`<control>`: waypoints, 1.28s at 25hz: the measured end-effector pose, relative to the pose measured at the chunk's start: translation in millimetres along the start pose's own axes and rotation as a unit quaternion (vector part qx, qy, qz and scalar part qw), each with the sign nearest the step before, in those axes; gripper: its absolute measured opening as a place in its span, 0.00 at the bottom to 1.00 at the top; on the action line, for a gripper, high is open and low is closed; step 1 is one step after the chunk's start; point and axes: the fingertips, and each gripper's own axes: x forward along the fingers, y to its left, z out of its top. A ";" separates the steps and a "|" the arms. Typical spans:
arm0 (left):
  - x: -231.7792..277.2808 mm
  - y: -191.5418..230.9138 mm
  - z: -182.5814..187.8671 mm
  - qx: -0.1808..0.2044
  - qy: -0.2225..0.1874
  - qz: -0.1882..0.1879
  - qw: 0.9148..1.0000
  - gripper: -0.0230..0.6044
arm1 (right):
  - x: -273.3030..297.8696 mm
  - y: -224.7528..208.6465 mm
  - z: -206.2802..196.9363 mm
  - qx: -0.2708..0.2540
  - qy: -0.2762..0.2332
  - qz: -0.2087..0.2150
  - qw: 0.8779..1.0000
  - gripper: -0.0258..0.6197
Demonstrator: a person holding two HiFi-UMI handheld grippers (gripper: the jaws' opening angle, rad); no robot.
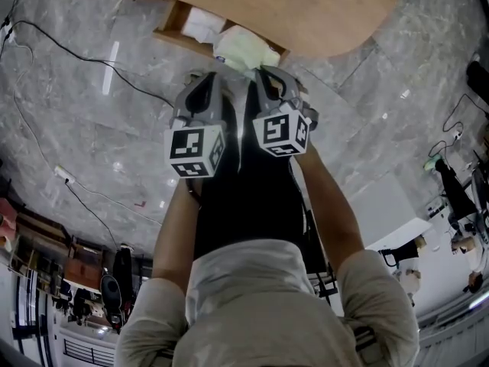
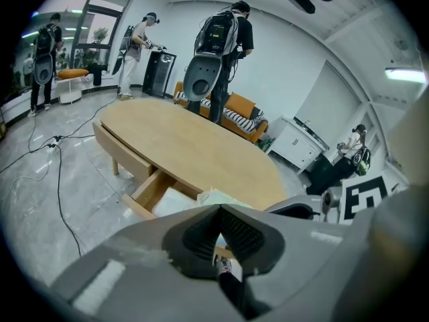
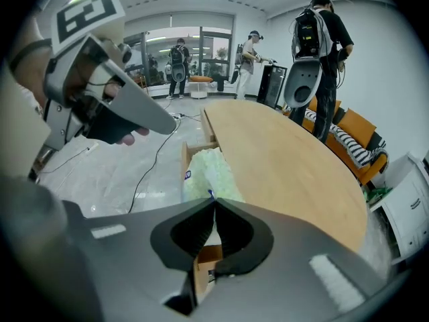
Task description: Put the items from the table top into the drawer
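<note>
Standing people [image 2: 224, 45] past table [image 2: 194, 146]: gripper views

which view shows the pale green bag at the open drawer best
The right gripper view: the pale green bag shows close and large at the drawer. The head view shows it small at the table's edge; the left gripper view shows only a sliver.

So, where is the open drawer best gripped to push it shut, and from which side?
Probably the top edge of the drawer front, on its bare stretch left of the green bag in the head view, coming from above: the front is a thin upright board, no handle shows, and the bag overhangs the rest.
</note>
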 end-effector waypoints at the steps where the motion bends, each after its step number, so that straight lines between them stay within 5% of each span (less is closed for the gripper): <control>1: 2.4 1.5 -0.7 0.001 0.001 0.000 1.000 0.07 | 4.4 -1.9 -1.6 -0.003 0.004 0.000 1.000 0.05; 23: 17.5 9.5 -22.4 0.000 0.019 0.004 1.000 0.07 | 87.5 -14.1 -61.9 0.037 0.084 0.009 0.996 0.07; 27: 11.7 3.2 -13.6 -0.002 0.006 0.003 1.000 0.07 | 89.1 -14.7 -70.8 0.069 0.096 0.027 0.993 0.26; 32: -0.9 -1.7 -4.0 -0.004 -0.005 0.009 1.000 0.07 | 74.6 -13.7 -64.4 0.080 0.088 0.027 0.993 0.30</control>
